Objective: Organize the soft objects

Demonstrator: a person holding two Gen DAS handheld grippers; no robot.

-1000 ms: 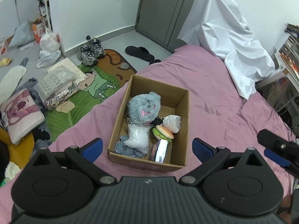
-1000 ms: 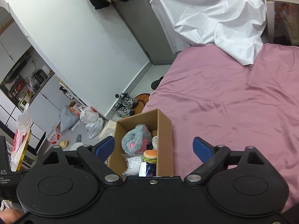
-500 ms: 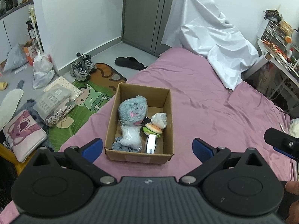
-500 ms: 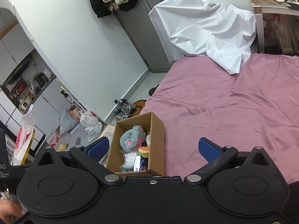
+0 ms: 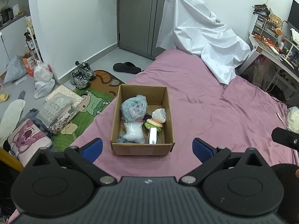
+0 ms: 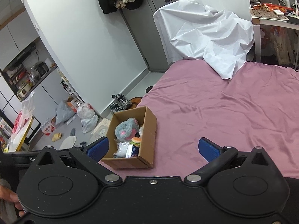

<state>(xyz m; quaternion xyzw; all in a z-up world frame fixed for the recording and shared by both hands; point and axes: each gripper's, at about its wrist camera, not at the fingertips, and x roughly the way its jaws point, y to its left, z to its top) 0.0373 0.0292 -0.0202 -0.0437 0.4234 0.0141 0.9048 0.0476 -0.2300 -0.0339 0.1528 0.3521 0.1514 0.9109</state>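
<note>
Pink-sheeted bed [image 5: 214, 112], messy room. The brown cardboard box [image 5: 143, 149] already holds the soft toys, fuzzy grey plush [image 5: 133, 109] included. Your left gripper [image 5: 147, 147] and right gripper [image 6: 153, 147] hang spread wide, empty; I'd scan for strays, then stop.

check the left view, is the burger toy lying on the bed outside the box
No, the burger toy sits inside the box, beside the grey plush.

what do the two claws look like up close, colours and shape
Both alike: left claw and right claw have blue ribbed pads on black angular linkage arms with silver pivot pins, two round black discs on a dark body. No cables or sleeves visible.
</note>
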